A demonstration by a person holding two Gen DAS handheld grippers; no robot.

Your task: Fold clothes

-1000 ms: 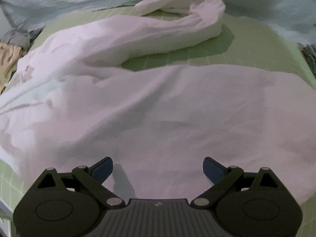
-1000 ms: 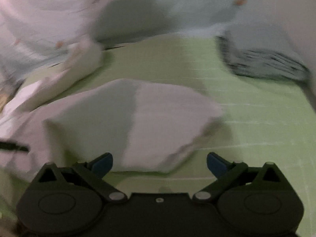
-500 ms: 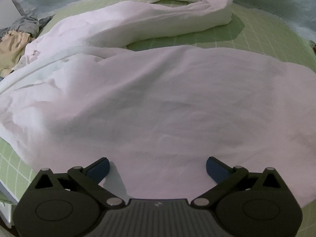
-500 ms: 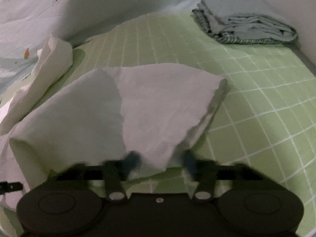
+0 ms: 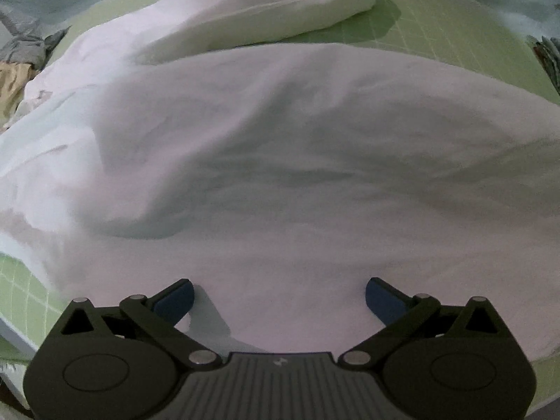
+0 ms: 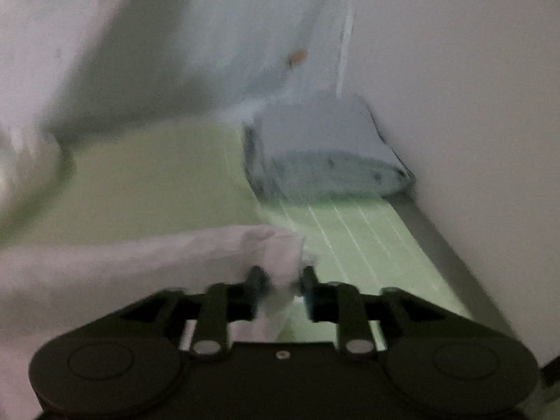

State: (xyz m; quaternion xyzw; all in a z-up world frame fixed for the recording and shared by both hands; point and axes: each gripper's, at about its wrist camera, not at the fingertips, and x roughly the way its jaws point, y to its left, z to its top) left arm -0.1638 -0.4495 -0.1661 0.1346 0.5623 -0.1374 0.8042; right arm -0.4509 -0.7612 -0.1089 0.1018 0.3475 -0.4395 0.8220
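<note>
A large white garment (image 5: 280, 161) lies spread and rumpled over the green grid mat (image 5: 455, 24), with a rolled sleeve (image 5: 308, 10) at the far side. My left gripper (image 5: 279, 297) is open and hovers just over the garment's near part, holding nothing. In the right wrist view my right gripper (image 6: 281, 283) is shut on a corner of the white garment (image 6: 276, 248) and holds it bunched above the mat (image 6: 350, 241). This view is blurred by motion.
A folded grey-blue garment (image 6: 322, 147) lies at the far right by the white wall (image 6: 472, 105). A pale printed sheet (image 6: 245, 35) hangs behind. Grey and yellow clothes (image 5: 17, 66) lie at the far left. The mat's edge (image 5: 14, 332) is at lower left.
My right gripper closed on the garment's corner and pulled it up and right. The left gripper stayed open and moved closer over the cloth.
</note>
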